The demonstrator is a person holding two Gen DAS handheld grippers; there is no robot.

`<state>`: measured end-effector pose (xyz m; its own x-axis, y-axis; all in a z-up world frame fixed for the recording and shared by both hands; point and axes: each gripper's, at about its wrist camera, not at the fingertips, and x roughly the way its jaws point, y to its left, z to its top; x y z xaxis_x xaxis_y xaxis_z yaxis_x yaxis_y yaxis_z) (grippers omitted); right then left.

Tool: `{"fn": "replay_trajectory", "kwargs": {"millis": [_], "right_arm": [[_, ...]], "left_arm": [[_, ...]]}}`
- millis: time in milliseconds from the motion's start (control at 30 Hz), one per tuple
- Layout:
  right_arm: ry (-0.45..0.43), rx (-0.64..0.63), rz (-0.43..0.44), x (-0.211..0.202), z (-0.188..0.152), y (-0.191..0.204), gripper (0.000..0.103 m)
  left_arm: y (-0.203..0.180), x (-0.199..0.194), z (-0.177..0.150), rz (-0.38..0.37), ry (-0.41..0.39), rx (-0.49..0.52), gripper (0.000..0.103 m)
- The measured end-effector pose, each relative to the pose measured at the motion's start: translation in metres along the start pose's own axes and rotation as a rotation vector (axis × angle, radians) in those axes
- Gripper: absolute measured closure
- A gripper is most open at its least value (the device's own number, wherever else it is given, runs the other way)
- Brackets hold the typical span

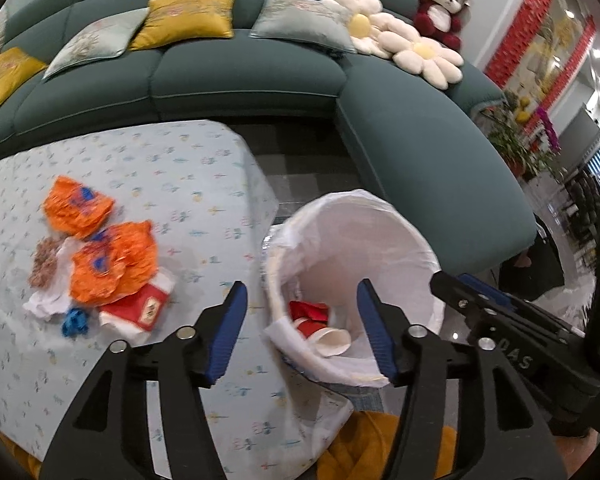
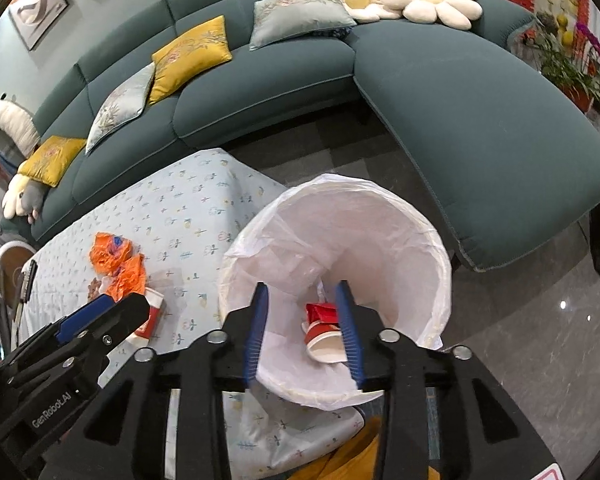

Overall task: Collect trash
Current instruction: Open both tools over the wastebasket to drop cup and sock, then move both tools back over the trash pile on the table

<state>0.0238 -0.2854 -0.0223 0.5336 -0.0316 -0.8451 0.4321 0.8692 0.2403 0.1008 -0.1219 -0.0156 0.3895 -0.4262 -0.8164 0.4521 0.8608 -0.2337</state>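
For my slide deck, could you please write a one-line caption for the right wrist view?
Open right tongs above the lined trash bin holding a red paper cup; orange wrappers remain on the table.

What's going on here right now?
A person is clearing trash off the table into the lined bin. Both tools are open and empty: the right tool hangs over the bin, where a red paper cup already lies. Orange wrappers and a red packet remain beside the left tool.
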Motion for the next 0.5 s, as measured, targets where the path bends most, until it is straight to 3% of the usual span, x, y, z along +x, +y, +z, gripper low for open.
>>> {"fn": "replay_trajectory", "kwargs": {"millis": [167, 333, 400, 500], "right_arm": [[-0.018, -0.052, -0.005, -0.004, -0.007, 0.028, 0.050], [-0.042, -0.102, -0.028, -0.009, -0.015, 0.054, 0.045], [-0.049, -0.125, -0.042, -0.011, -0.018, 0.067, 0.036], [-0.060, -0.164, -0.053, -0.012, -0.023, 0.085, 0.035]], "left_arm": [[0.029, -0.009, -0.006, 0.041, 0.000, -0.046, 0.044], [0.063, -0.024, -0.014, 0.086, -0.018, -0.101, 0.034], [0.077, -0.031, -0.018, 0.103, -0.027, -0.122, 0.033], [0.095, -0.038, -0.023, 0.126, -0.032, -0.148, 0.032]]}}
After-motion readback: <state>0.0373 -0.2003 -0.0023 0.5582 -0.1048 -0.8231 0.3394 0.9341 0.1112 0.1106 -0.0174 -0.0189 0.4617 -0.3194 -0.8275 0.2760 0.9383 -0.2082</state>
